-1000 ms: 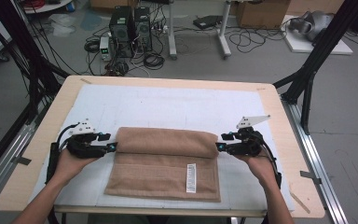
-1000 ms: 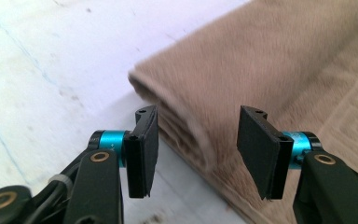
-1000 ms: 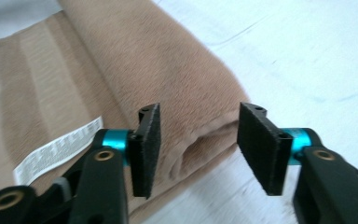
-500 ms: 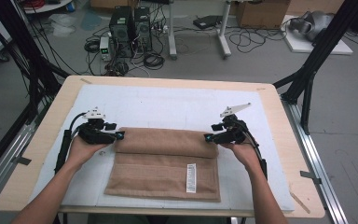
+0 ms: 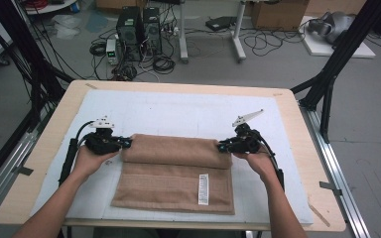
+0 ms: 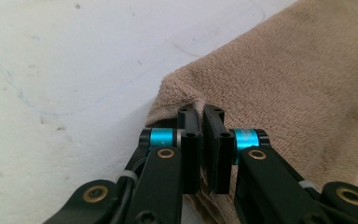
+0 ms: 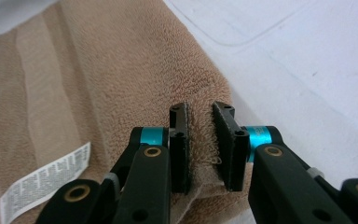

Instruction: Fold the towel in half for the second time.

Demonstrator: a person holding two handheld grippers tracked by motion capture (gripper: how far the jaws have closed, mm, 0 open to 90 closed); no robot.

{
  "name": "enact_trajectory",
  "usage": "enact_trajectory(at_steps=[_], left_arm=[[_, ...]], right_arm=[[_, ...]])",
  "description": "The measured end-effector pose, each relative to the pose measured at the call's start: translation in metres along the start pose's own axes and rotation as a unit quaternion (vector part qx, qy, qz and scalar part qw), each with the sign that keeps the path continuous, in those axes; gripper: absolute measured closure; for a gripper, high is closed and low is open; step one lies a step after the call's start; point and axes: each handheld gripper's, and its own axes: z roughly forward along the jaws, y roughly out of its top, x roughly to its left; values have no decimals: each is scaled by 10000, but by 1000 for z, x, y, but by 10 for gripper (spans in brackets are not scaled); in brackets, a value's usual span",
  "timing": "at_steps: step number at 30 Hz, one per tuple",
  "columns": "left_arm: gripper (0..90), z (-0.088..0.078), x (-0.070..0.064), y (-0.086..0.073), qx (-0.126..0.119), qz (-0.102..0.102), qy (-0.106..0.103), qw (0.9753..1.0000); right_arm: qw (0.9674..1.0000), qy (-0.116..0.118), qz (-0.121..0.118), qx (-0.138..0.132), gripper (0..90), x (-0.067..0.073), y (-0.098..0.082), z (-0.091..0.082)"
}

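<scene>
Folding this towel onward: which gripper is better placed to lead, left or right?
Left, narrowly. The left gripper has just closed tight on the towel corner; the right gripper, also just closing, pinches a thicker fold with its jaws wider apart. Both should probably move together.

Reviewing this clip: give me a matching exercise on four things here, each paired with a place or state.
1 left gripper
2 right gripper
3 white label
4 towel

a on the towel's flat lower layer
b clamped on the fold's left end
c tan, partly folded over itself
d clamped on the fold's right end

Pairs: 1-b, 2-d, 3-a, 4-c
</scene>
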Motion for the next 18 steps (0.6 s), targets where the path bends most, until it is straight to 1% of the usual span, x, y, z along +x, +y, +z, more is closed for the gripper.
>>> enact_trajectory(at_steps=[1,3,4,7,8,11,13,14,15,16,17,18], left_arm=[[859,-5,-2,1,-67,39,13,10000],[861,-13,-6,1,-151,83,-6,9999],[862,-18,-9,2,-172,153,3,9997],[862,-29,-19,1,-263,260,-5,9993],[862,-34,-23,-1,-301,313,-2,9991],[862,-43,-34,-7,-333,430,2,9985],[862,-52,-42,-15,-374,502,-36,9980],[862,-56,-46,-20,-390,526,-45,9978],[862,-61,-51,-25,-406,526,-88,9978],[862,-65,-55,-32,-382,559,-149,9976],[861,-70,-62,-42,-314,617,-263,9973],[852,-74,-66,-49,-255,628,-324,9972]], right_arm=[[10000,2,-6,-37,769,2,0,-2],[9998,5,-95,-155,769,6,1,-8],[9997,36,-118,-192,769,9,2,-11],[9992,77,-289,-276,765,19,2,-19],[9991,79,-306,-282,764,22,1,-21],[9979,130,-475,-409,765,35,-2,-31],[9969,196,-575,-492,767,44,-6,-35],[9964,193,-661,-503,767,49,-9,-37],[9962,236,-690,-480,767,54,-12,-39],[9956,298,-738,-494,767,60,-16,-40],[9947,399,-790,-519,766,66,-21,-42],[9935,562,-858,-489,748,74,-28,-43]])
